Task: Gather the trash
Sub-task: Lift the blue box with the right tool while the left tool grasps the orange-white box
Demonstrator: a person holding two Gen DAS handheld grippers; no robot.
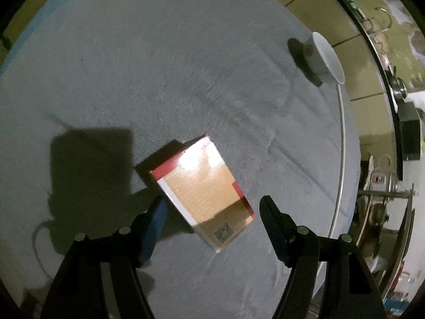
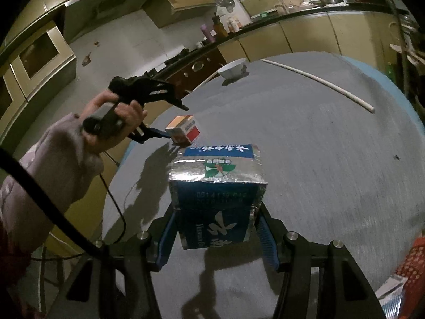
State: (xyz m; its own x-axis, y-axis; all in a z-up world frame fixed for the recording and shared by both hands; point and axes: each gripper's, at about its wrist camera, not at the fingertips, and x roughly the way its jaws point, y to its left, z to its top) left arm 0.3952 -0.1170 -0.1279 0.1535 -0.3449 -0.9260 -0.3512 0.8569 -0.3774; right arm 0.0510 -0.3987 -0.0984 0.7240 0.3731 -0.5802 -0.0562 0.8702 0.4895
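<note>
A small red, white and tan carton lies on the grey round table. My left gripper is open, its fingers either side of the carton's near end, left finger close to it. In the right wrist view the same carton sits between the left gripper's fingers. My right gripper is shut on a blue and silver foil carton, held above the table.
A white bowl stands near the table's far edge, also in the right wrist view. A long white stick lies on the table. A red patterned packet sits at the right. Kitchen cabinets surround the table.
</note>
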